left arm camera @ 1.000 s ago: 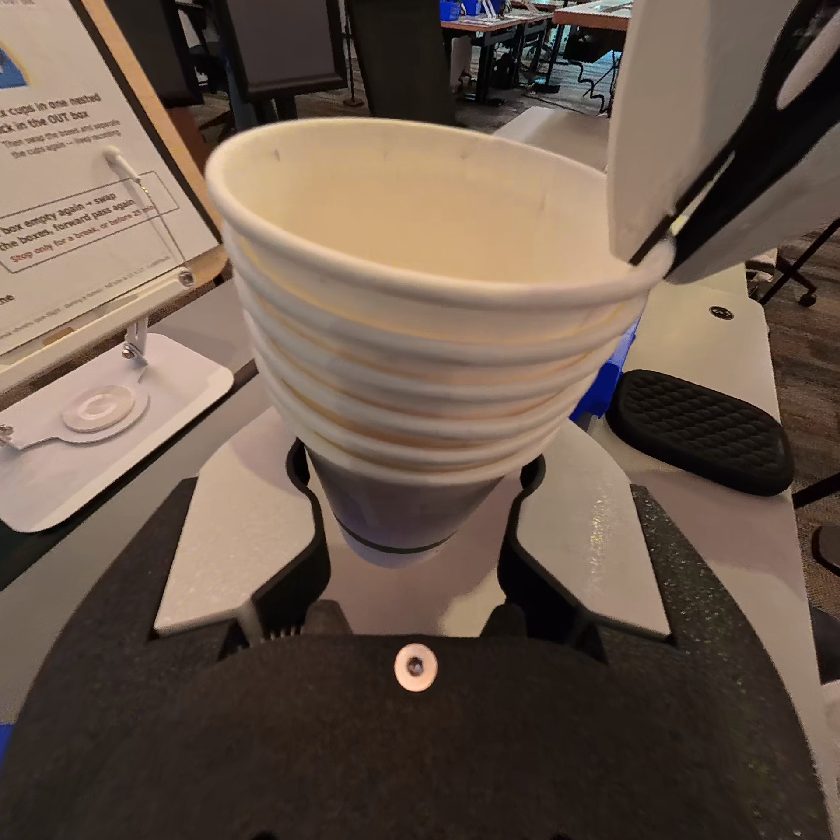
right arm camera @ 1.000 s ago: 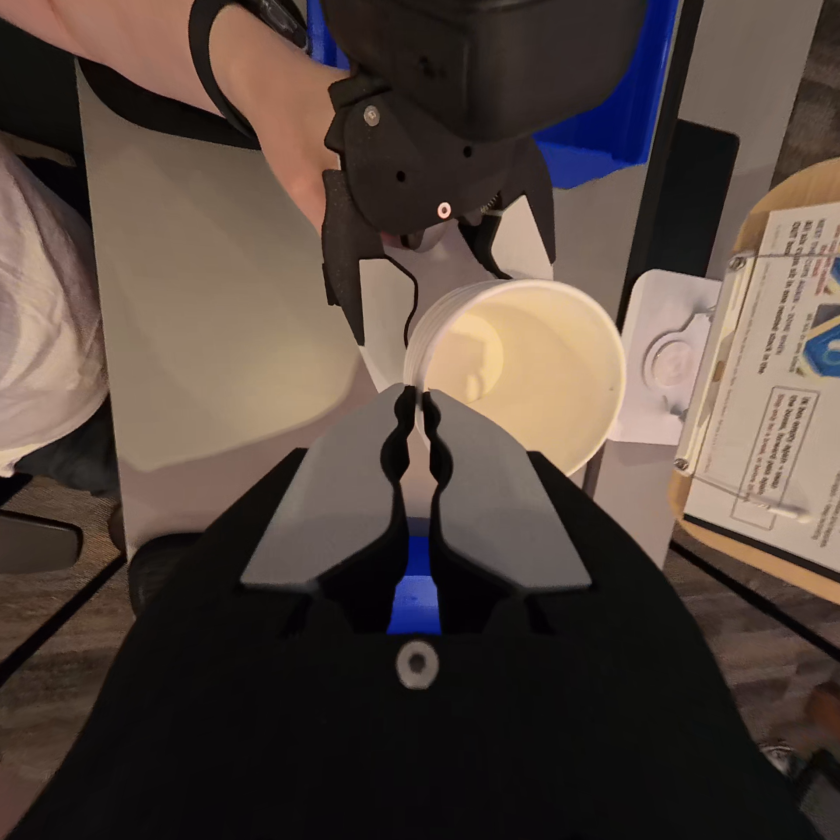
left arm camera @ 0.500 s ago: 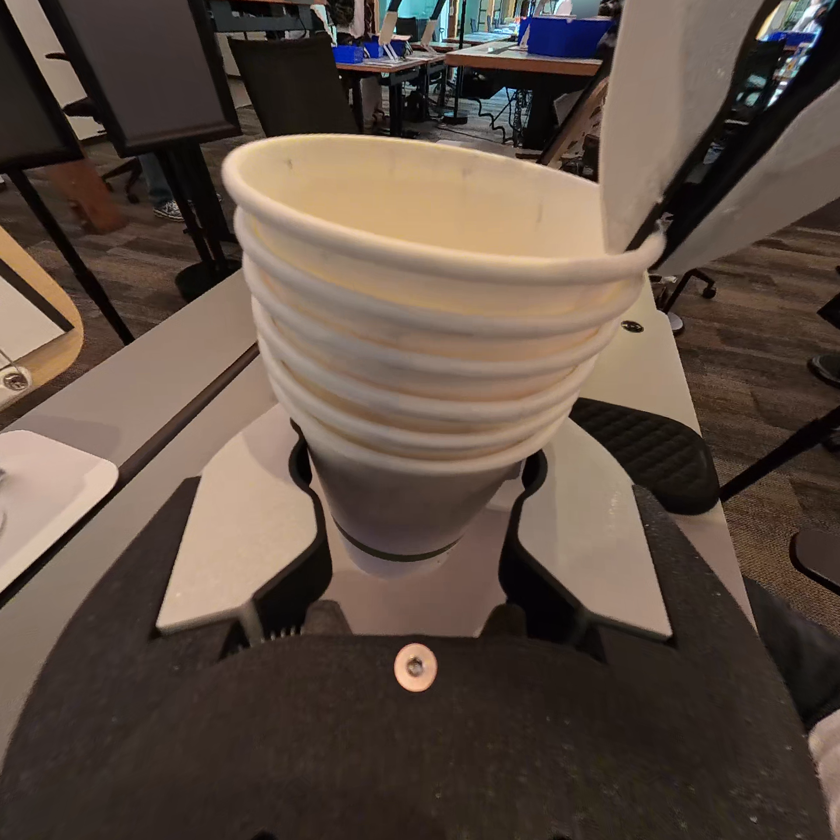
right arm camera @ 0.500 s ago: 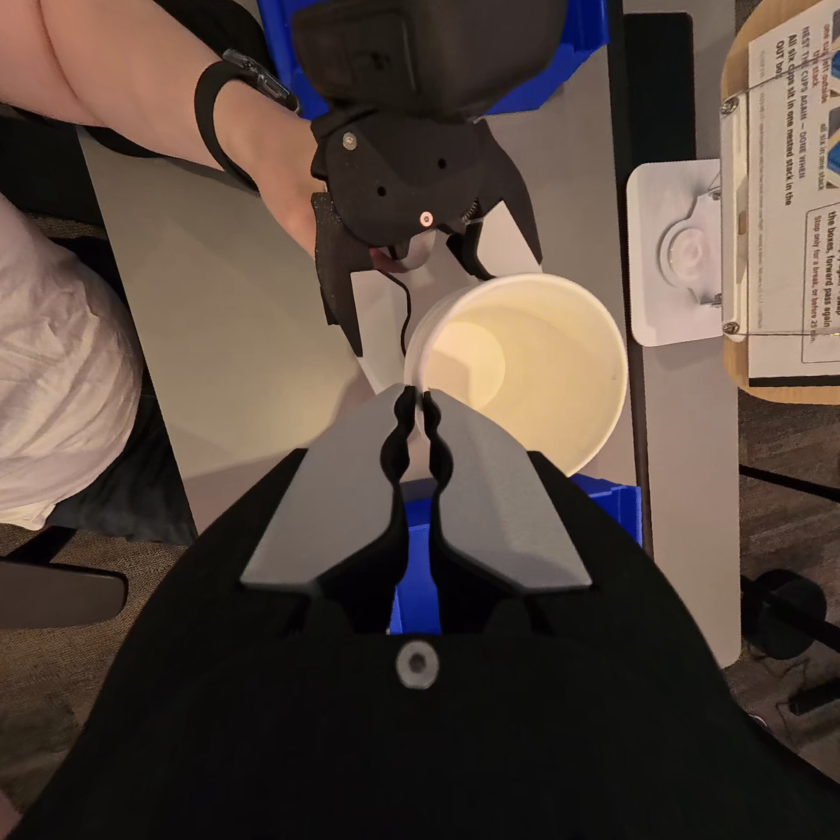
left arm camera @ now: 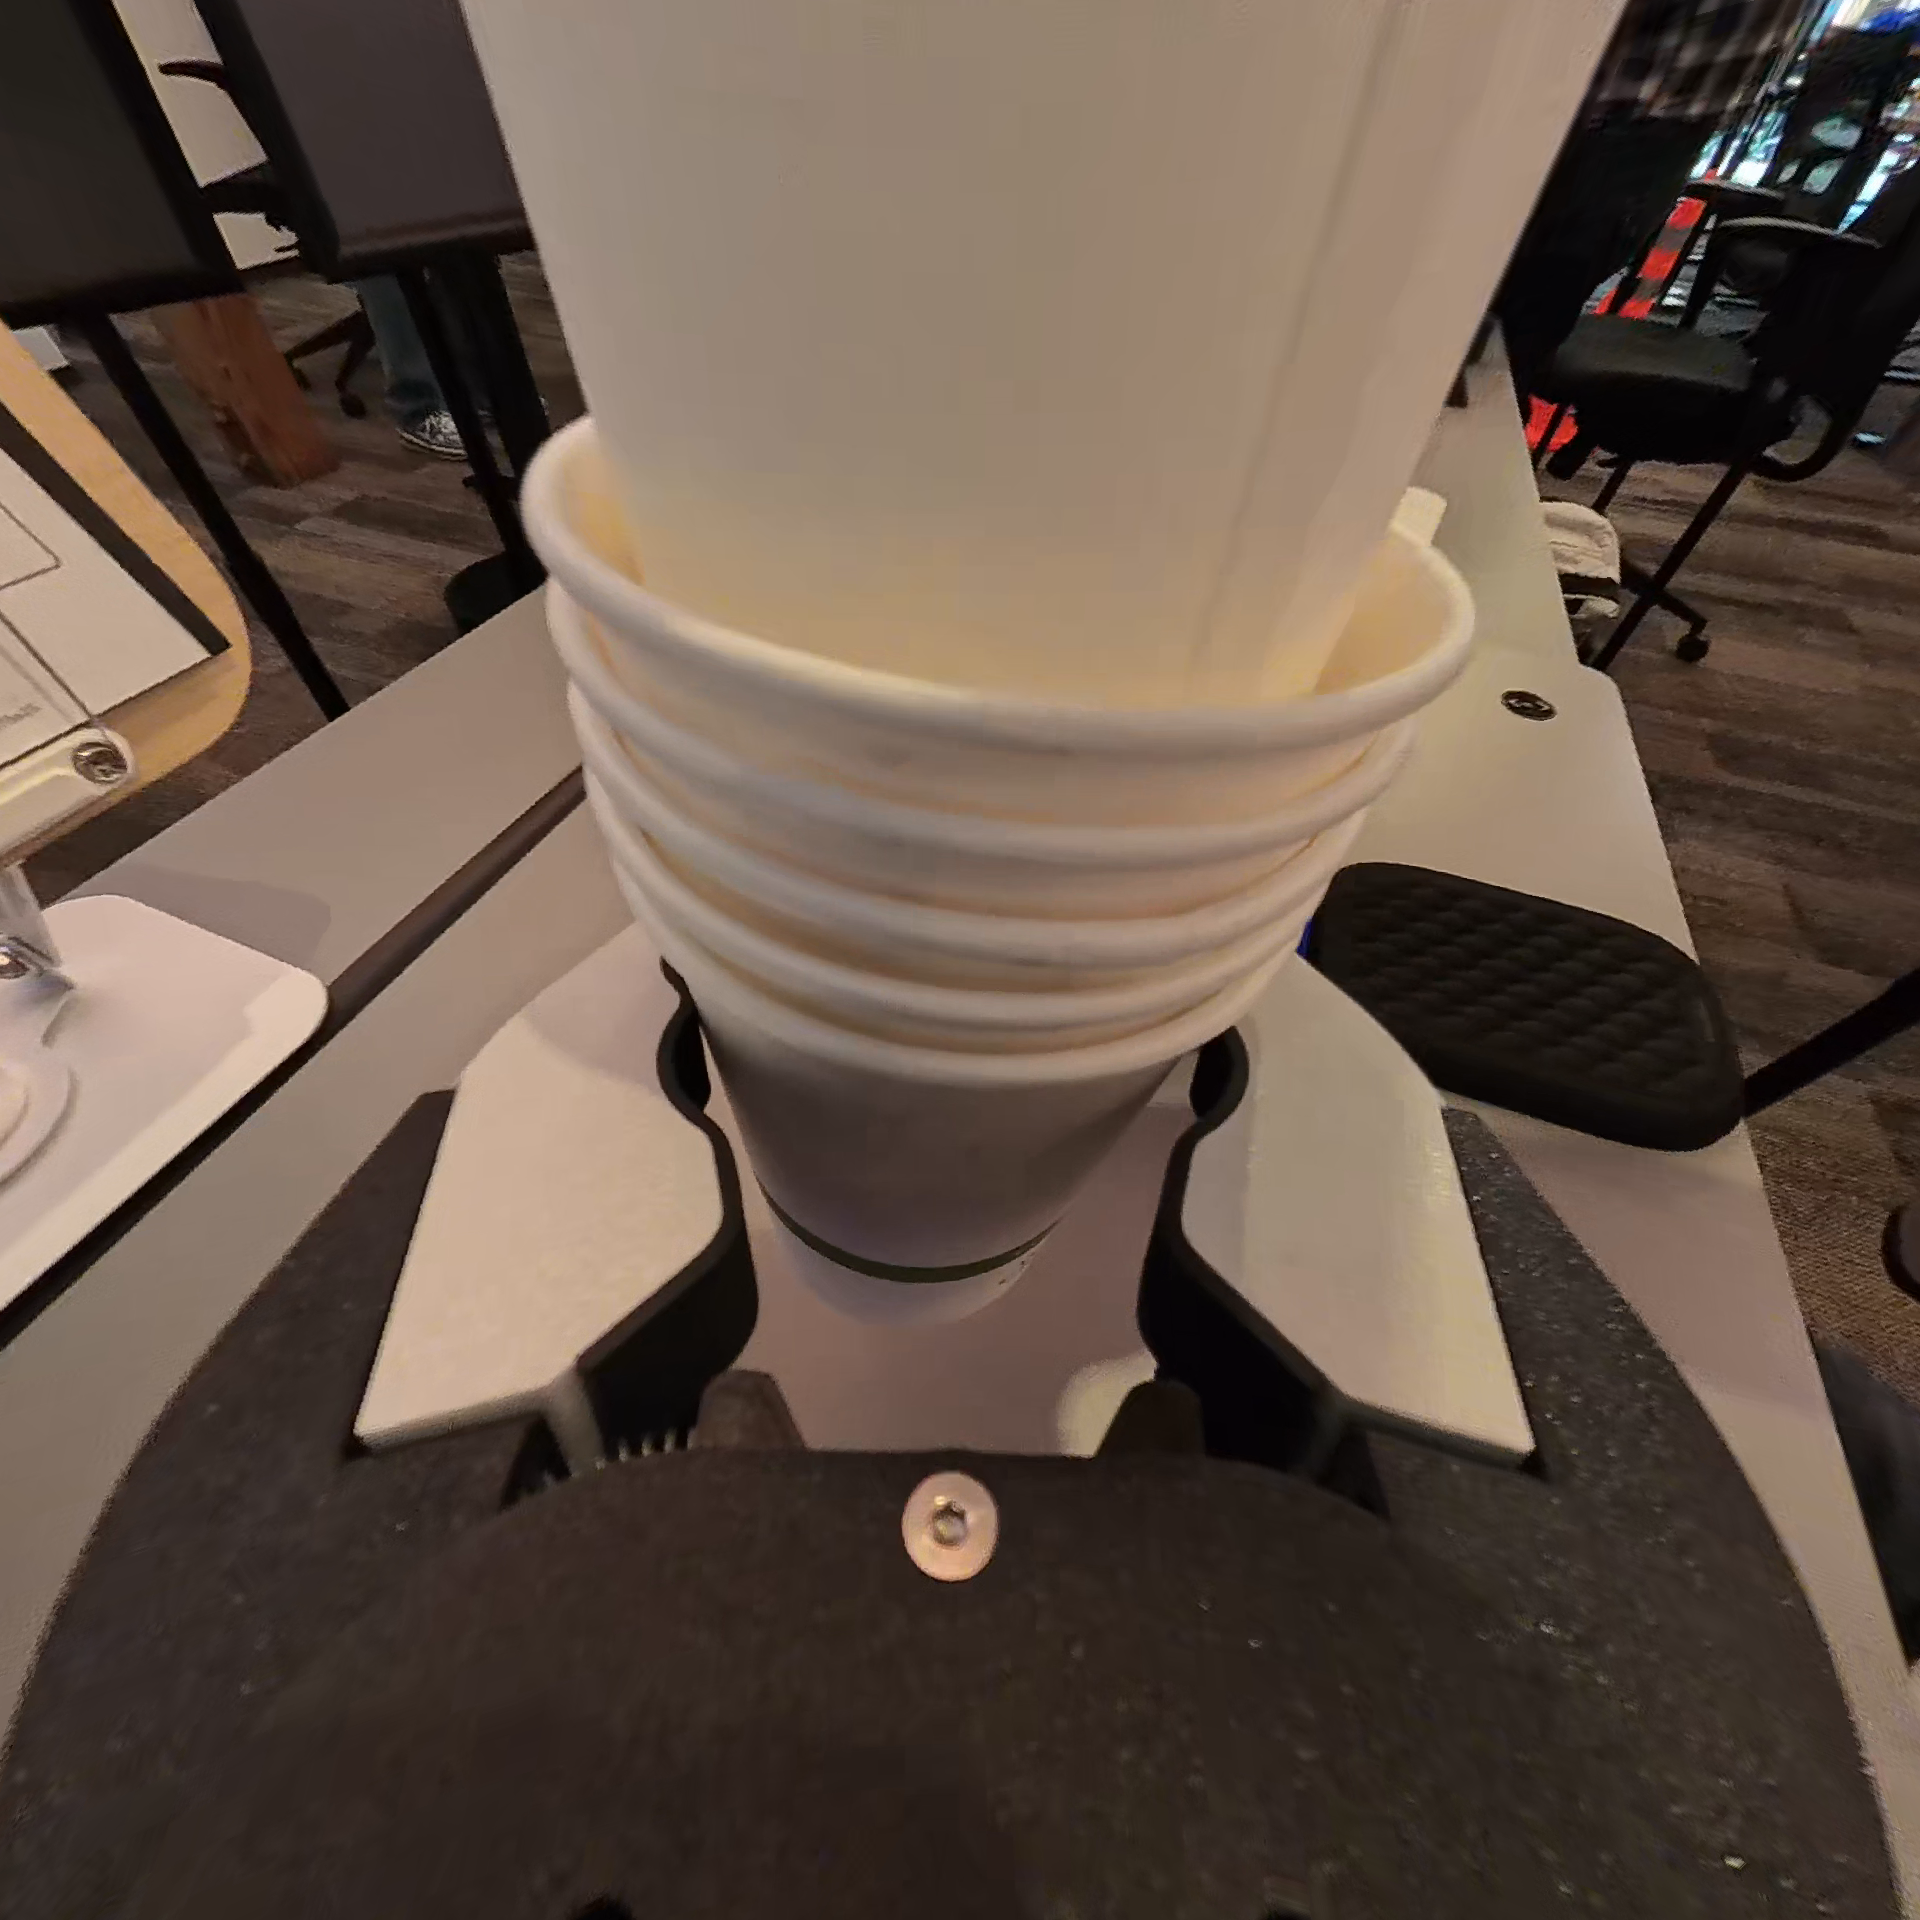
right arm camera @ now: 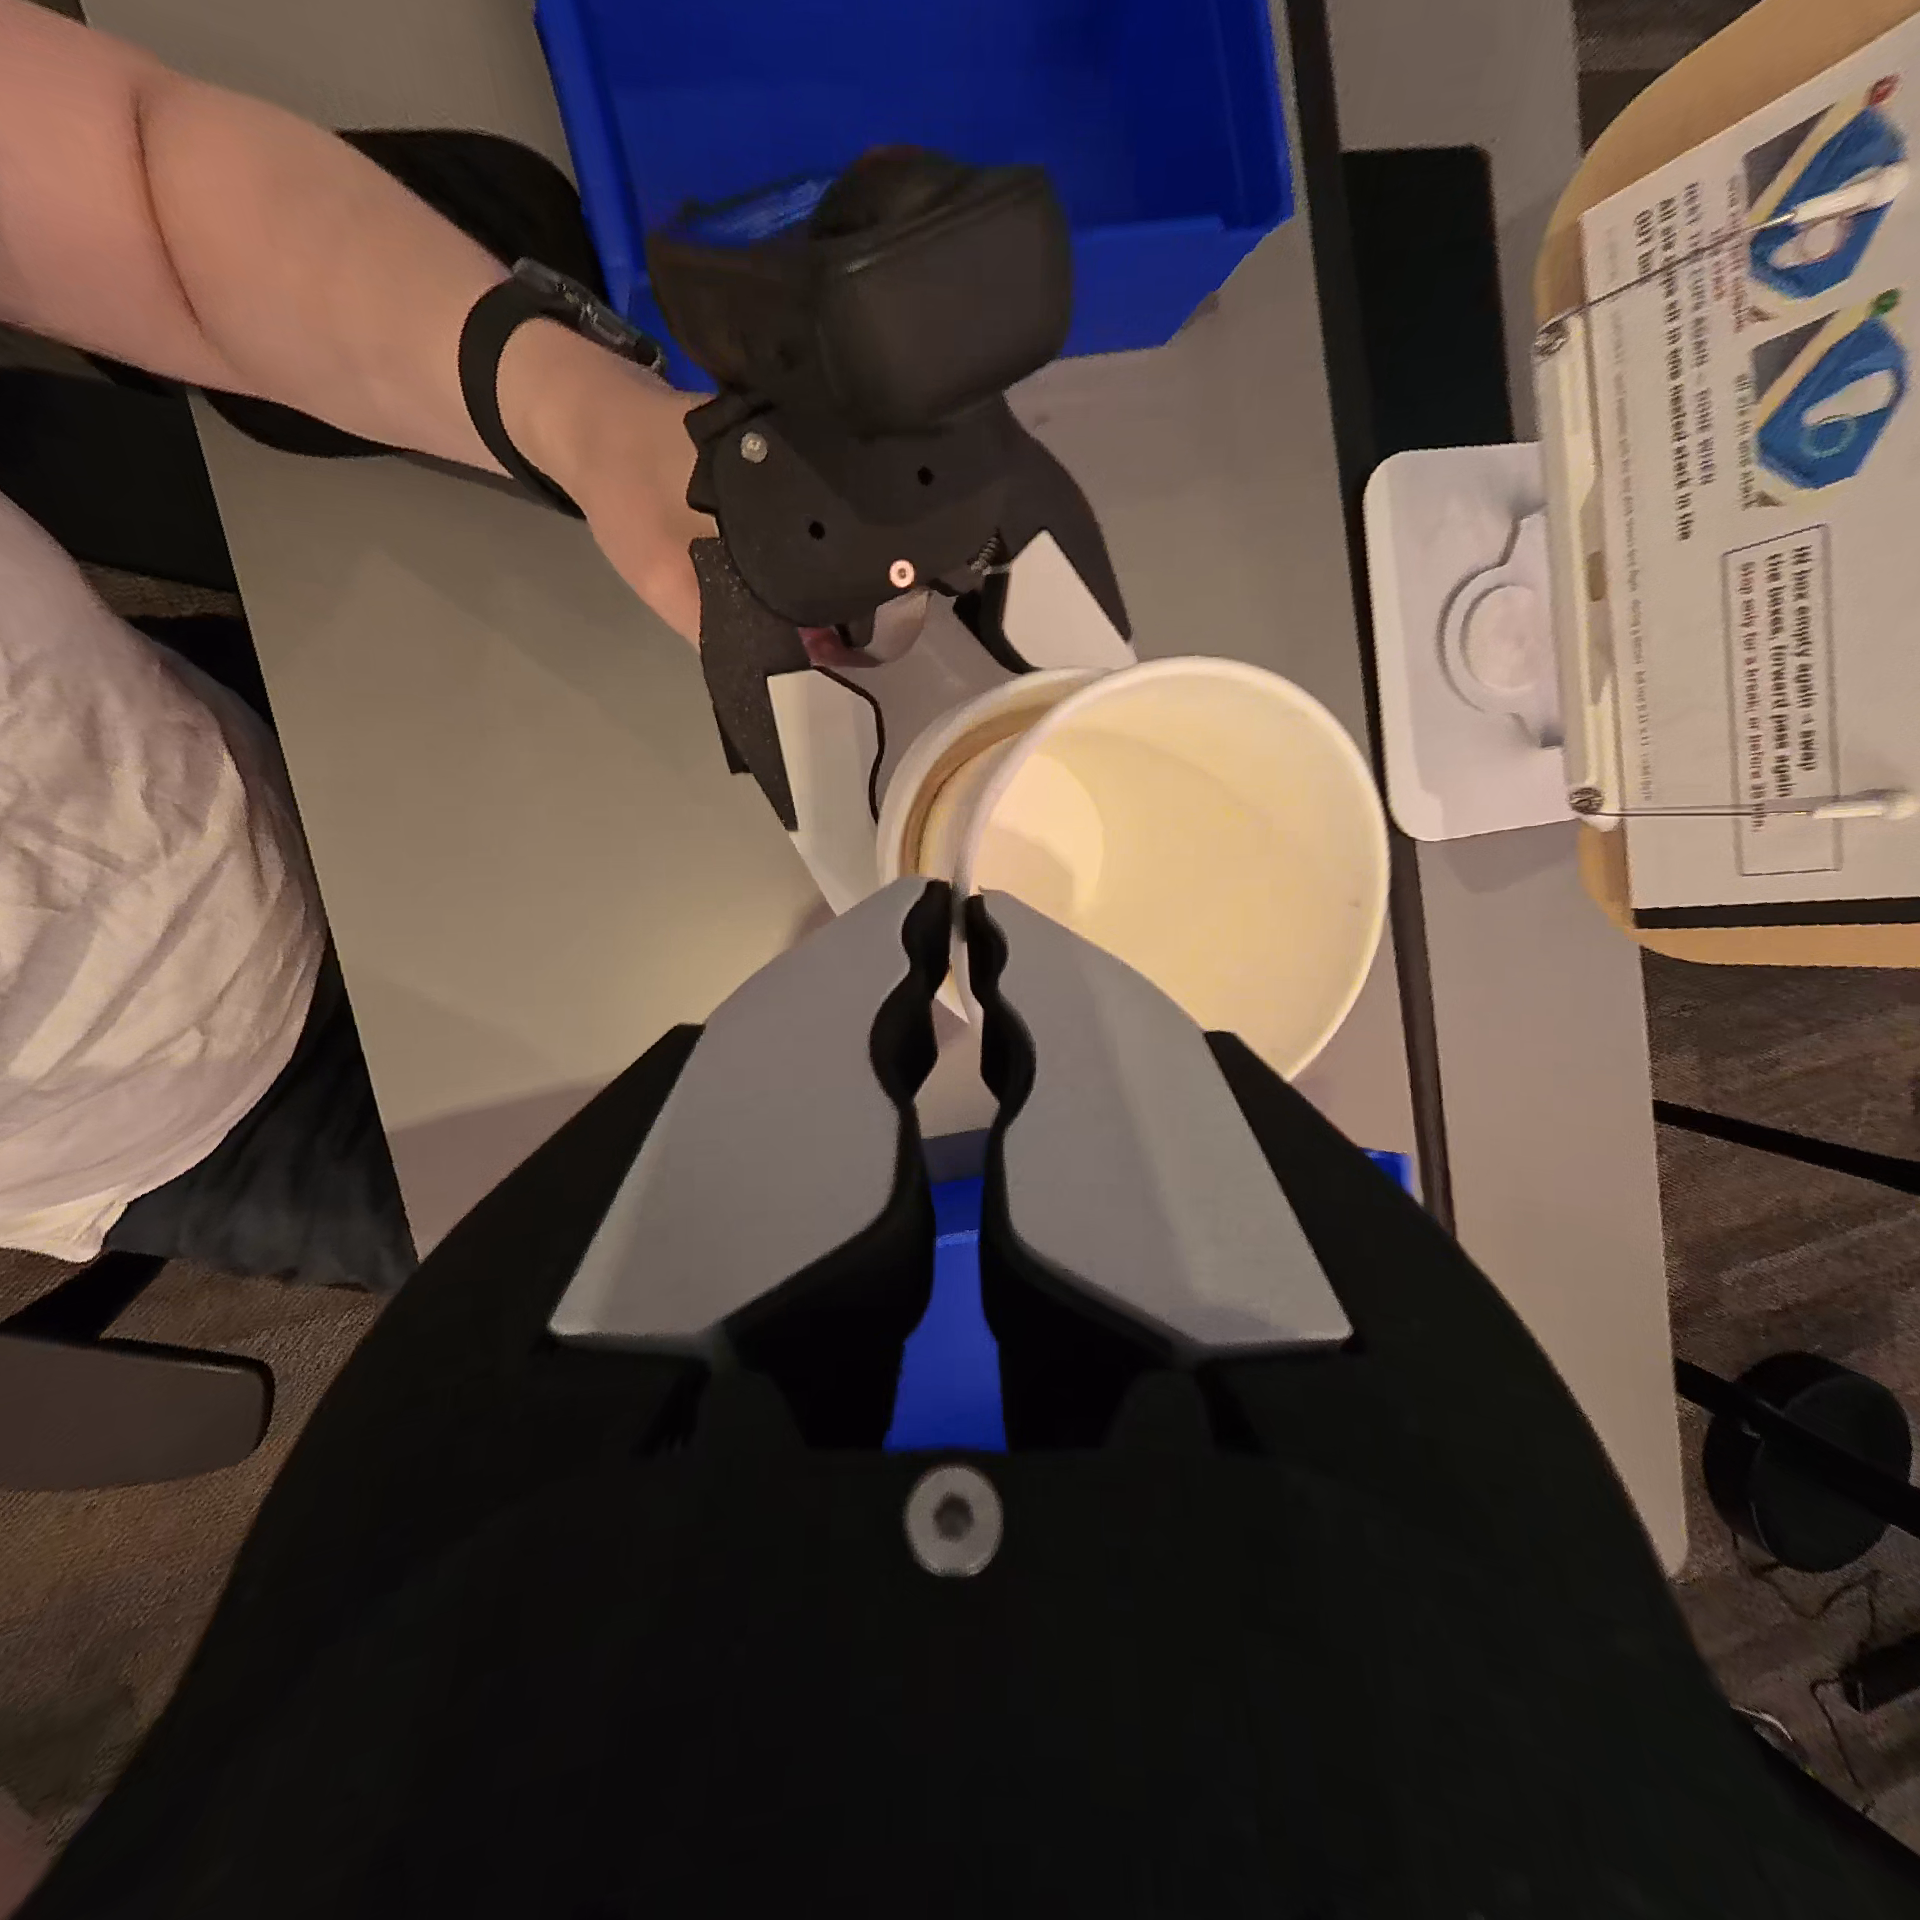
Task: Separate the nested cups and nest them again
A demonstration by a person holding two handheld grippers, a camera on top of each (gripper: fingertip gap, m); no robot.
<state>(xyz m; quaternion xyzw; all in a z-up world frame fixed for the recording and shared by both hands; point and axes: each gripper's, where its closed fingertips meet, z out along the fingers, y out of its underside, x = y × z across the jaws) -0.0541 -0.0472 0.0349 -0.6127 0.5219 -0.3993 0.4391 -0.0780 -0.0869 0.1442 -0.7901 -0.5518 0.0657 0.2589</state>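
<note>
The top cup [right arm camera: 1195, 831] has risen partway out of the stack [left arm camera: 966, 873], its base still inside. The left gripper [left arm camera: 951, 1143] clamps the stack's bottom cup. Only the right view shows the right gripper [right arm camera: 961, 904] pinching the cup's rim, above the table [right arm camera: 499, 831] and far blue bin [right arm camera: 935, 135].

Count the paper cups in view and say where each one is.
6: one cup lifted partly out, pinched at its rim by the right gripper; five more nested in the stack held by the left gripper. Others may hide inside.
</note>
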